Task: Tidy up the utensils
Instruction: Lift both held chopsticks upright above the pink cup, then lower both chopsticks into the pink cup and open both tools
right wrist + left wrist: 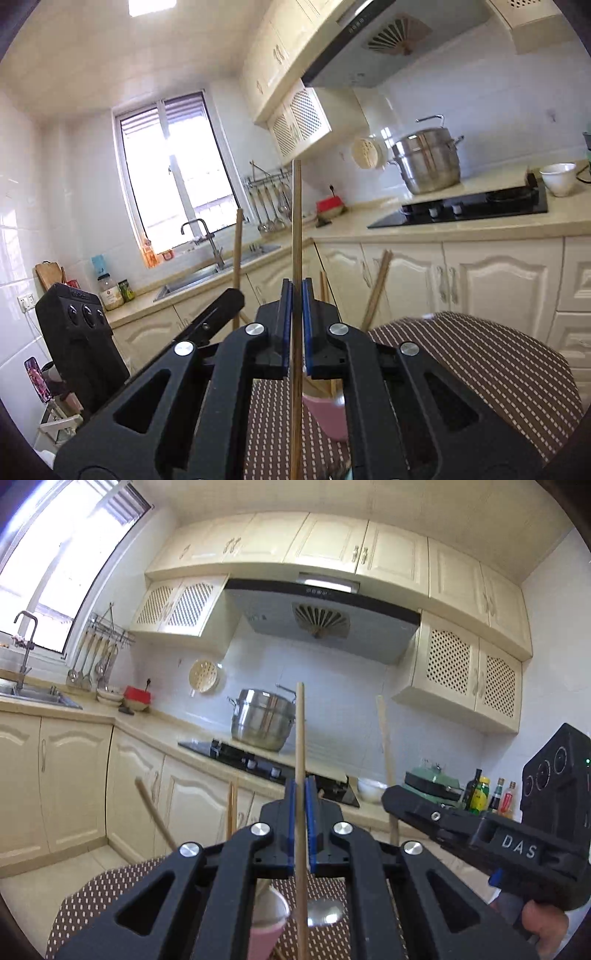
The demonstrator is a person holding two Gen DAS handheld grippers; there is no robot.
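Left wrist view: our left gripper (301, 786) pinches a wooden chopstick (300, 731) upright between its blue pads. Right wrist view: our right gripper (296, 286) likewise clamps a second chopstick (296, 221), above the pink cup (327, 415).

Matt wooden chopstick (301, 746), shiny steel pot (263, 720)

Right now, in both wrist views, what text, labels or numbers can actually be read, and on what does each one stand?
"DAS": white letters on the side of the right gripper body, seen in the left wrist view.
Range hood front panel: small white marks, too small to read.
Jar by the sink: label blurred, unreadable.
Bottles on the counter: labels too small to read.
Nothing else legible.
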